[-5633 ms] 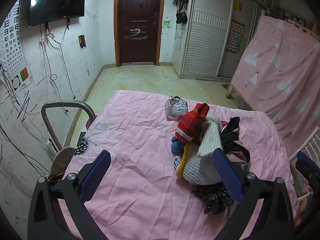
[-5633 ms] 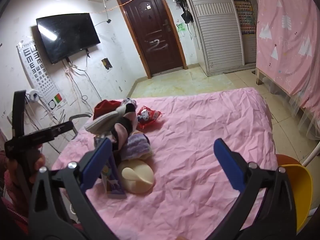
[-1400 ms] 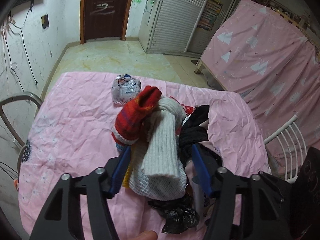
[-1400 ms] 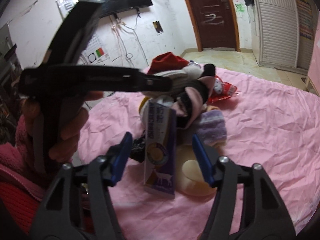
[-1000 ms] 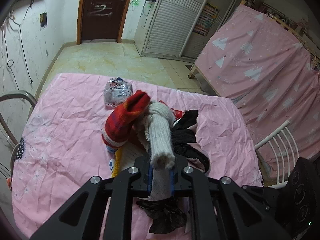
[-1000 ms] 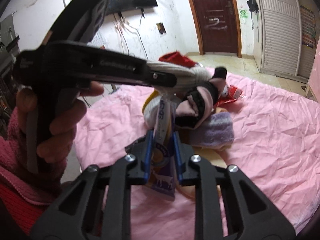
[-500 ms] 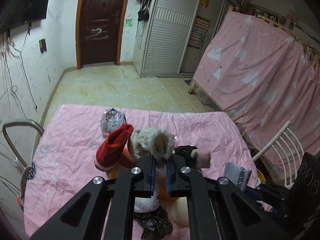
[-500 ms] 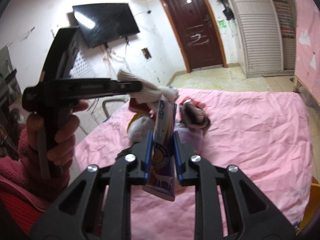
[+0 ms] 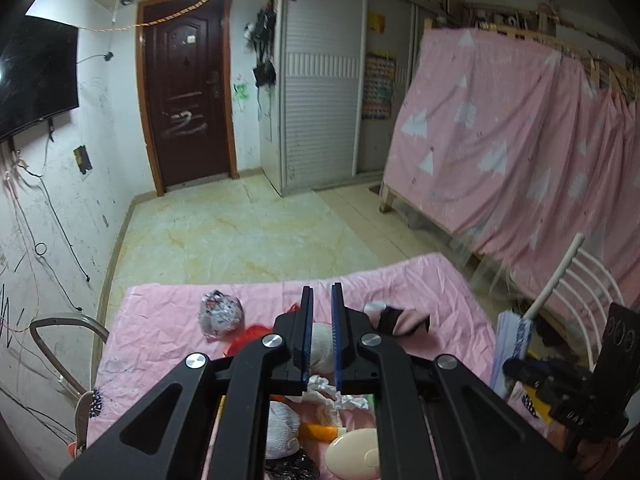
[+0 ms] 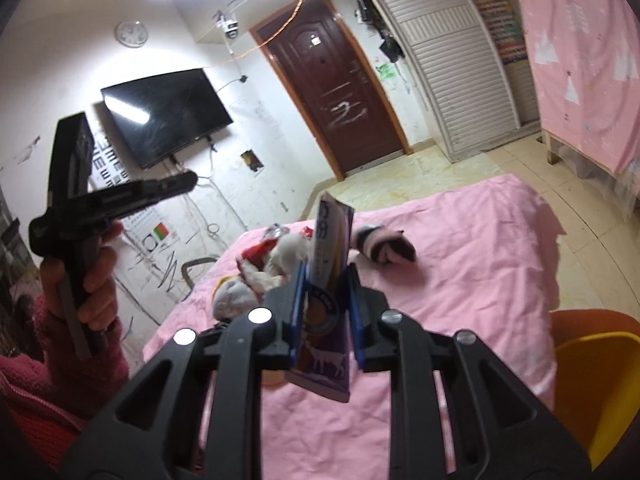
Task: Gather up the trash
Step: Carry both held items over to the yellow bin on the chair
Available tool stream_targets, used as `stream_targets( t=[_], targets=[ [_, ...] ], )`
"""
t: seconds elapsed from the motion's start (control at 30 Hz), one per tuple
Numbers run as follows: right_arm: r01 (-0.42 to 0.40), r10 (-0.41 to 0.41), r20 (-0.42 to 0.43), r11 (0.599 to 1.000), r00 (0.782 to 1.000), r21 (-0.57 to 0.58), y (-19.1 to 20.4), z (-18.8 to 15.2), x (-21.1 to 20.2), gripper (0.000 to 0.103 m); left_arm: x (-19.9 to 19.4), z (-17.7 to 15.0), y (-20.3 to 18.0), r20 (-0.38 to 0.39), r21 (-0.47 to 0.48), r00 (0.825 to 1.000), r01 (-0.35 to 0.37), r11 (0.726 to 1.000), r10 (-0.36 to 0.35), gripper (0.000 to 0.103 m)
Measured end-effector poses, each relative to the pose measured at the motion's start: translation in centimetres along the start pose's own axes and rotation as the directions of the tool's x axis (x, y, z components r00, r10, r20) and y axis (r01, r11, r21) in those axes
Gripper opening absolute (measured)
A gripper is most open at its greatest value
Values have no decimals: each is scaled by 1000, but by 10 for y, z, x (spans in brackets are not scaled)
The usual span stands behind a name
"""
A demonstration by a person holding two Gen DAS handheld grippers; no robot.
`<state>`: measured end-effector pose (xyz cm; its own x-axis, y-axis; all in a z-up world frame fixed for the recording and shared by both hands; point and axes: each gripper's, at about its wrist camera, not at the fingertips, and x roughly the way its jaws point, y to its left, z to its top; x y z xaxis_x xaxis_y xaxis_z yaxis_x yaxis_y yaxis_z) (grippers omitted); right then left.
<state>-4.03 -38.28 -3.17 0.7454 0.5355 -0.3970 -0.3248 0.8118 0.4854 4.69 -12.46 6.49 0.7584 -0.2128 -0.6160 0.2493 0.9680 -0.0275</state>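
Purple carton (image 10: pixel 326 280), one item, stands near-upright at frame centre, long axis vertical, top tilted slightly right, clamped by the right gripper (image 10: pixel 325 292). Left gripper (image 9: pixel 321 320) is closed, empty, above the pink table (image 9: pixel 160 320).

Wrinkled pink cotton sheet (image 10: pixel 460 264) is covering the bed; glossy purple carton (image 10: pixel 326 280) is shining between matt black plastic tongs (image 10: pixel 326 308).

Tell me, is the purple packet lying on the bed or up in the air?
Up in the air. The right gripper is shut on the purple packet, holding it upright above the pink bed.
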Motion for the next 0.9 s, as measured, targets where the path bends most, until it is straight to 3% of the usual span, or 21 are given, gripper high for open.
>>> stream_targets(
  t=[0.1,0.17,0.2,0.23,0.3,0.6,0.63,0.73,0.9],
  targets=[
    [14,-14,4,1000,1000,13,-8,-1,-4,19,33,-3,-13,-103,91,995,26,996,-16,0],
    [29,-29,11,999,1000,19,-12,-1,-7,19,62,-9,-18,-191,137,981,48,989,-21,6],
    [34,-35,14,999,999,22,-14,-1,-9,19,75,-10,-19,-227,143,974,55,988,-22,20],
    [41,-41,18,999,999,25,-17,-2,-12,19,84,-12,-18,-252,142,968,53,988,-16,45],
    [53,-54,24,998,998,34,-23,-2,-17,19,101,-15,-17,-294,130,956,52,990,-11,70],
    [111,-115,43,991,992,80,-53,-2,-38,19,150,-27,-16,-407,163,910,-11,987,77,70],
    [114,-118,45,990,992,86,-56,-2,-39,19,154,-29,-17,-411,168,908,-13,986,82,64],
    [117,-122,41,989,992,93,-60,-4,-39,19,156,-36,-23,-393,221,910,-46,974,132,53],
    [123,-128,37,986,991,112,-65,-3,-40,19,148,-35,-25,-367,221,919,-67,973,147,42]
  ],
)
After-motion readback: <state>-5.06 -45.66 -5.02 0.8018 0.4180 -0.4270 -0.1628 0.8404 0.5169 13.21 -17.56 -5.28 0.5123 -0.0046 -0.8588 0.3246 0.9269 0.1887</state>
